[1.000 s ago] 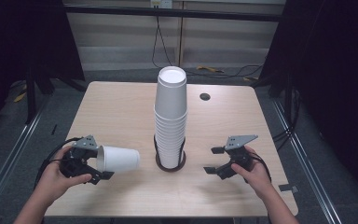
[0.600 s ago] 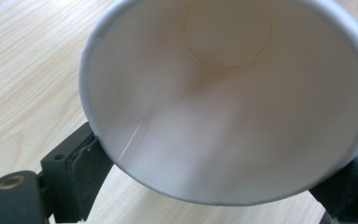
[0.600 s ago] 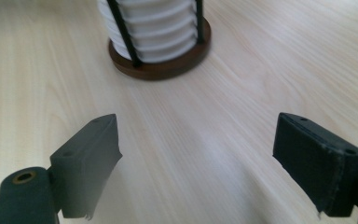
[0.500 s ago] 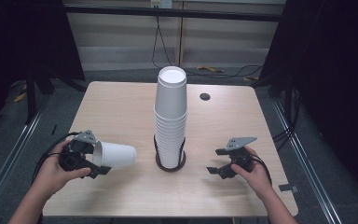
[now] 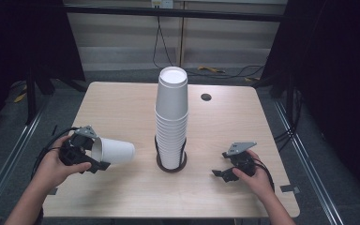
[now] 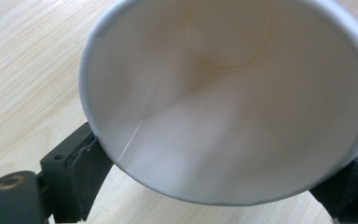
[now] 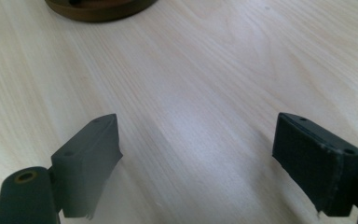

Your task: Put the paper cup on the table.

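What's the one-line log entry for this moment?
left claw: shut on paper cup, sideways | right claw: open, empty | cup stack: upright in holder

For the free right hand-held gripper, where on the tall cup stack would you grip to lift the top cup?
Probably the top cup on its bare wall above the rolled rims below, approached level from the stack's right side. The right hand-held gripper is open and empty there.

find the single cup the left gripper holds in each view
High view: single cup lies sideways at lower left, in the left gripper.
Left gripper view: its open mouth faces the camera between the jaws.
Right gripper view: no cup.
Shared landmark: the wooden table.
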